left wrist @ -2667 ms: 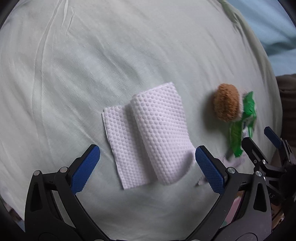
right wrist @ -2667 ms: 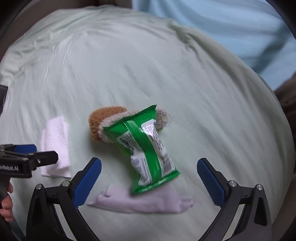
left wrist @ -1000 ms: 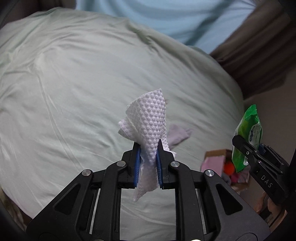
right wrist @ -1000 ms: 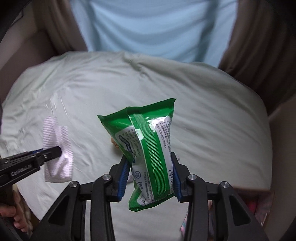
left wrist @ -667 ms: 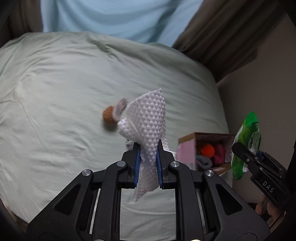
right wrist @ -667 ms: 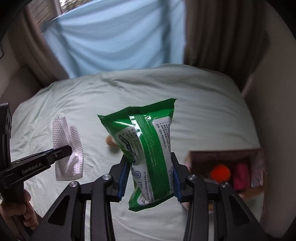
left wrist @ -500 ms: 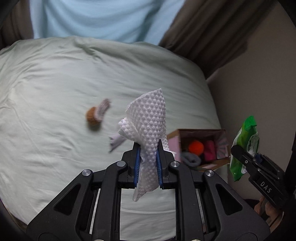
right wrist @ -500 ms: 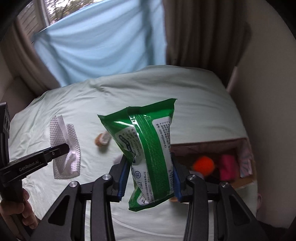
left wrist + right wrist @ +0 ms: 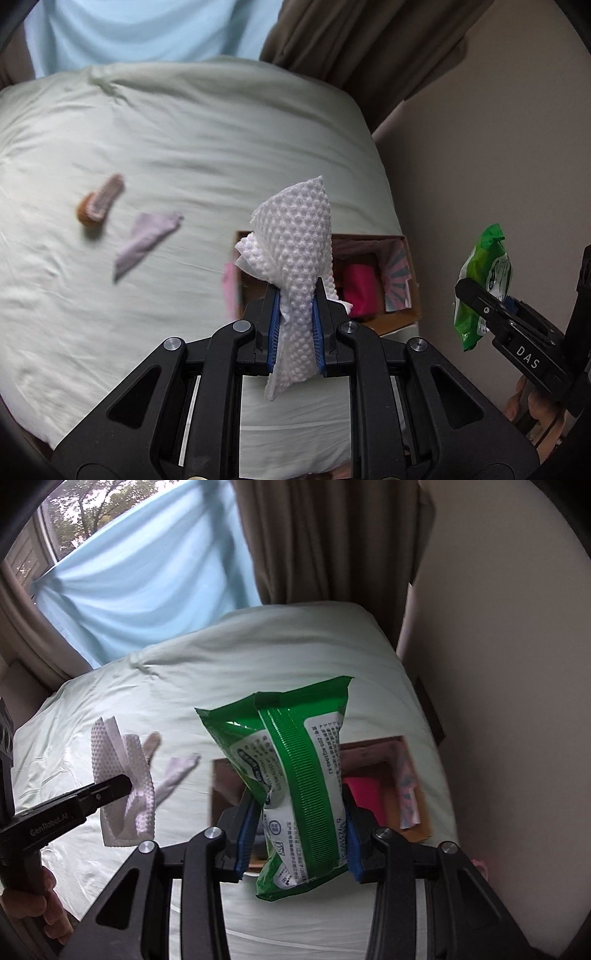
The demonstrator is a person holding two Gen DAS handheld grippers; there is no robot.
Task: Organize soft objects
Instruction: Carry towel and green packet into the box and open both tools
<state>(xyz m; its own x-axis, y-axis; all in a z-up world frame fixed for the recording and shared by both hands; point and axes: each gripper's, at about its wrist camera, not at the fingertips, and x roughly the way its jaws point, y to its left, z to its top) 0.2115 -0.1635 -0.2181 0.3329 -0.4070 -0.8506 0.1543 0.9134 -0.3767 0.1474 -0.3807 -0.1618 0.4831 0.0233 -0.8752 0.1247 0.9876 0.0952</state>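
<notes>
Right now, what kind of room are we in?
Most likely a bedroom: a bed with pale green bedding, brown curtains beside a window, and a cardboard box beside the bed.

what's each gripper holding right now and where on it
Left gripper pinches the white dimpled cloth near its lower end, most of it standing above the pads. Right gripper clamps the green packet across its lower half.

Each black tool (image 9: 295, 321) has blue pads (image 9: 274, 325), silver screws, white lettering.
</notes>
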